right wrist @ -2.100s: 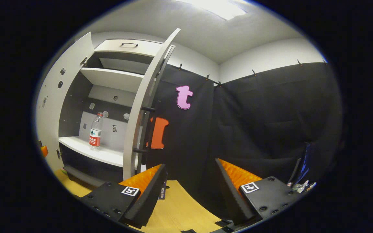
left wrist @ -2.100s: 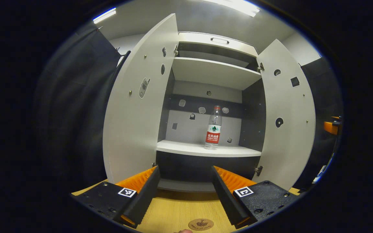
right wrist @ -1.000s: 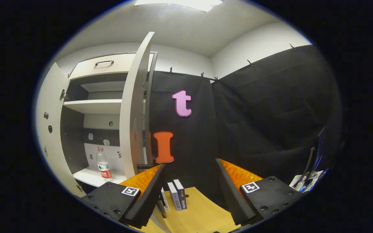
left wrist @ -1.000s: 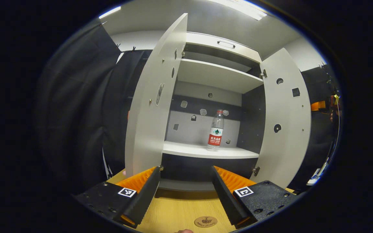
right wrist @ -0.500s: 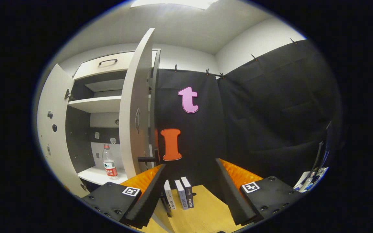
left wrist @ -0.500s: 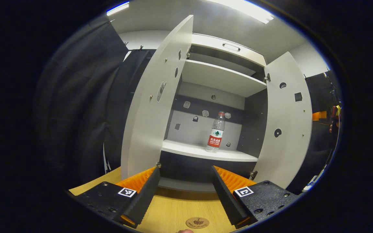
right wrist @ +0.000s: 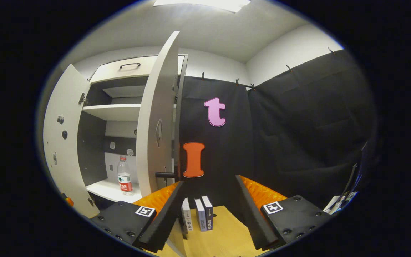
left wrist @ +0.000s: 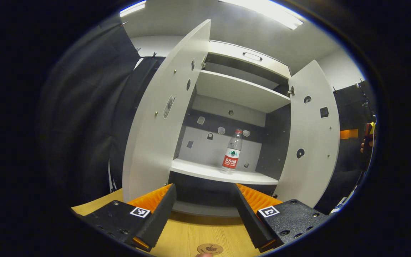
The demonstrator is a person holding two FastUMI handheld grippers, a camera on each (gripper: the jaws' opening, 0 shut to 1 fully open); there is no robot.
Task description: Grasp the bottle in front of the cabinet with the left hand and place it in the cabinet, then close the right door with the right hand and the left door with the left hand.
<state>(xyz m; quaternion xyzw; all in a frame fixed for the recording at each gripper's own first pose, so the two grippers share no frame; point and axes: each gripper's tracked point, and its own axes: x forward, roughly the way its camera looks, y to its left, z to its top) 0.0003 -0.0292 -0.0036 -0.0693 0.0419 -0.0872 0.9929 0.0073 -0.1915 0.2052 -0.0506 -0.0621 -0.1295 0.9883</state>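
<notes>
A clear bottle (left wrist: 231, 152) with a red label stands upright on the lower shelf (left wrist: 205, 173) of the white cabinet; it also shows as the bottle (right wrist: 123, 176) in the right gripper view. Both doors stand open: the left door (left wrist: 157, 121) and the right door (left wrist: 310, 142). My left gripper (left wrist: 203, 214) is open and holds nothing, low in front of the cabinet above the wooden table. My right gripper (right wrist: 205, 217) is open too, just right of the right door (right wrist: 155, 117), whose dark handle (right wrist: 166, 175) sits above its left finger.
Several small books (right wrist: 200, 216) stand on the wooden table (right wrist: 219, 239) between my right fingers. Black cloth walls close in the right and the left. An upper shelf (left wrist: 239, 91) and a drawer (left wrist: 252, 57) sit above. A hand (left wrist: 364, 146) shows at the far right edge.
My right gripper has swung from beside the cabinet to the outer side of the right door, nearing its handle. My left gripper has drifted slightly; the bottle has stayed put.
</notes>
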